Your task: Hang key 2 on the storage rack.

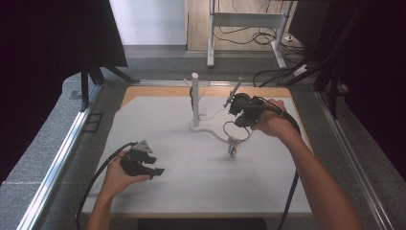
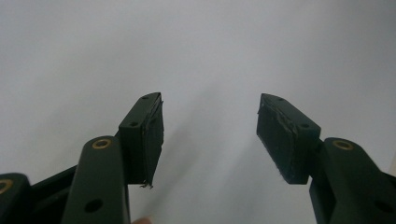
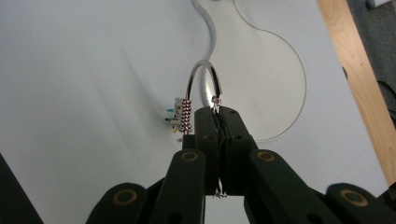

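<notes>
One silver ring (image 3: 204,77) strung with small beads and charms is pinched between the pressed-together jaws of the right gripper (image 3: 218,116), held above the white mat (image 1: 191,182) just in front of the white stand (image 1: 195,98) with its curved base. Well apart, near the mat's front-left part, the left gripper (image 1: 152,168) rests low with its jaws spread, nothing between them.

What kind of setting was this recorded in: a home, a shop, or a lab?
Most likely a lab or recording workspace. A white table stands between dark curtains on a metal frame, loose cables lie on the carpet behind, and a white stand serves as a fixture.
</notes>
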The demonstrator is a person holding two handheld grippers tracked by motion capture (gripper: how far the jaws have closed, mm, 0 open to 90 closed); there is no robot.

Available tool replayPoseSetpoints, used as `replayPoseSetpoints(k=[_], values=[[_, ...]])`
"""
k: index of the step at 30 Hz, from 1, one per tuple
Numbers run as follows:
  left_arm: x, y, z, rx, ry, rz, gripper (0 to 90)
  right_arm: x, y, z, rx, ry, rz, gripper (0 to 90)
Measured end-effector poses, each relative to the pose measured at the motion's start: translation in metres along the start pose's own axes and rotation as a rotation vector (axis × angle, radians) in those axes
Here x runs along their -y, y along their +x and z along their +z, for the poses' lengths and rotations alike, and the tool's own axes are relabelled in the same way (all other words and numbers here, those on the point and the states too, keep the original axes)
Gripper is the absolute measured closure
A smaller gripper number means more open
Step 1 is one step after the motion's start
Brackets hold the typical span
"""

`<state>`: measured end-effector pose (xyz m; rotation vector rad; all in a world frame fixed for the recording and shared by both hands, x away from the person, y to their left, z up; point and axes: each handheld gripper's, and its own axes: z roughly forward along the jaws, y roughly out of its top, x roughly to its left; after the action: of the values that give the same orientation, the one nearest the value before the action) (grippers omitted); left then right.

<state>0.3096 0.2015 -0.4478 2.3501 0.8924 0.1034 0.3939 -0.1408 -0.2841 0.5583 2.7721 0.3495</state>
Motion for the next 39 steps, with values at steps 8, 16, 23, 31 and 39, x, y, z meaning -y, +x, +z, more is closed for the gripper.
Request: replayPoseSetpoints(k=[8, 16, 23, 31, 39], values=[[0.0, 0.001, 0.001, -0.001, 0.006, 0.004, 41.9, -0.007, -0.007, -0.005, 0.014, 0.001, 0.005, 88.0], [0.0, 0.001, 0.002, 0.001, 0.01, 0.006, 42.0, -0.019, -0.016, -0.007, 0.02, 0.008, 0.013, 88.0], [0.0, 0.001, 0.001, 0.002, 0.011, 0.005, 42.0, -0.025, -0.026, -0.006, 0.023, 0.002, 0.026, 88.0], [0.001, 0.001, 0.002, 0.002, 0.011, 0.005, 42.0, -0.03, -0.035, -0.004, 0.028, 0.006, 0.044, 88.0], [0.001, 0.001, 0.002, 0.002, 0.013, 0.005, 42.0, -0.036, -0.049, 0.0, 0.038, 0.002, 0.068, 88.0]])
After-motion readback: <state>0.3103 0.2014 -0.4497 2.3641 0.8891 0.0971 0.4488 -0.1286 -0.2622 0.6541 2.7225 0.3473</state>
